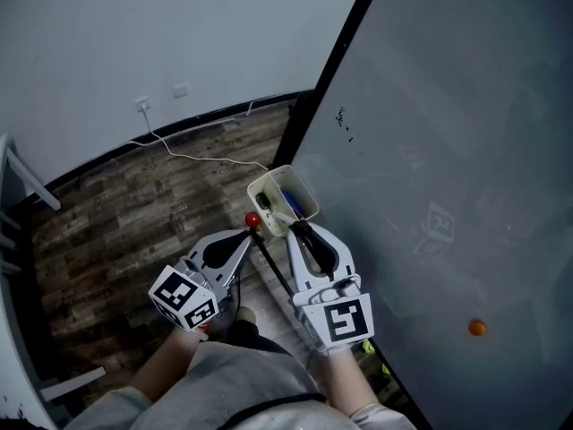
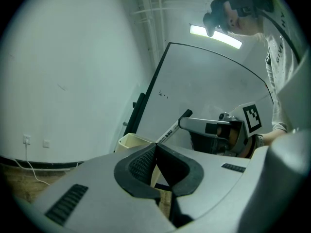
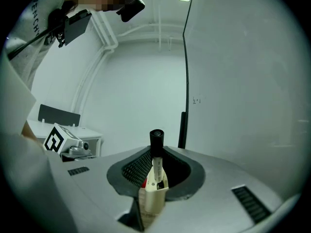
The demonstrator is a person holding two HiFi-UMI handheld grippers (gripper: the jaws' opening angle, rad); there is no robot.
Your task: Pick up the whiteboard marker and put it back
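Observation:
The whiteboard marker [image 3: 156,147], white with a black cap, stands upright between the pads of my right gripper [image 3: 155,168], which is shut on it. Just under it is the cream pen holder [image 3: 152,200], fixed at the whiteboard's edge [image 1: 282,200]. In the head view my right gripper [image 1: 296,227] points at the holder's near rim. My left gripper [image 1: 249,236] sits just left of it, close to the holder. Its jaws meet at the tip with nothing between them [image 2: 154,148]. From the left gripper view the marker [image 2: 172,128] slants up out of the right gripper.
The large whiteboard [image 1: 430,150] fills the right side, with small black marks [image 1: 344,122] and an orange magnet [image 1: 477,328]. A small red thing [image 1: 252,219] sits beside the holder. A white cable [image 1: 197,158] runs over the wood floor from a wall socket [image 1: 142,106].

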